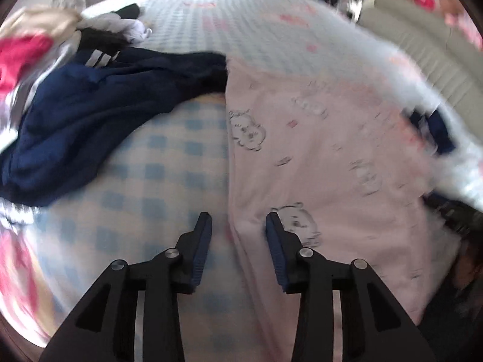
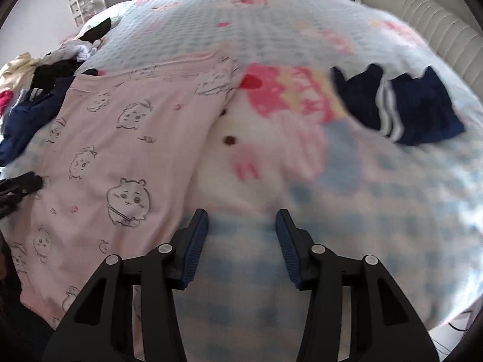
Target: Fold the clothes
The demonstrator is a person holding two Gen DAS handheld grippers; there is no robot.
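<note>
Two grippers hang over a bed [image 1: 169,163] with a blue-checked cover, and a pale pink garment [image 1: 317,157] printed with little cartoon faces lies spread flat between them.

From the left wrist view, the left gripper [image 1: 238,223] stands with its jaws parted and nothing pinched: the garment's left edge runs up between the two blue pads, but neither pad presses on it. A crumpled navy garment [image 1: 99,111] with white stripes lies just beside the pink one's far left corner, and a mixed heap of clothes [image 1: 45,33] sits further off (this side of the picture is blurred).

From the right wrist view, the right gripper [image 2: 242,221] is likewise parted and empty; its left pad sits at the pink garment's [image 2: 120,150] right edge, while the gap between the pads shows only bedcover. A folded navy piece [image 2: 401,108] lies well apart to the right. The tip of the left gripper [image 2: 24,184] shows at the garment's opposite edge.

The step in hand looks like lining up on the two side edges of the spread garment before the first fold. Next, each gripper likely needs to drop onto its edge, close on the cloth alone and not the cover beneath, then carry it across.
</note>
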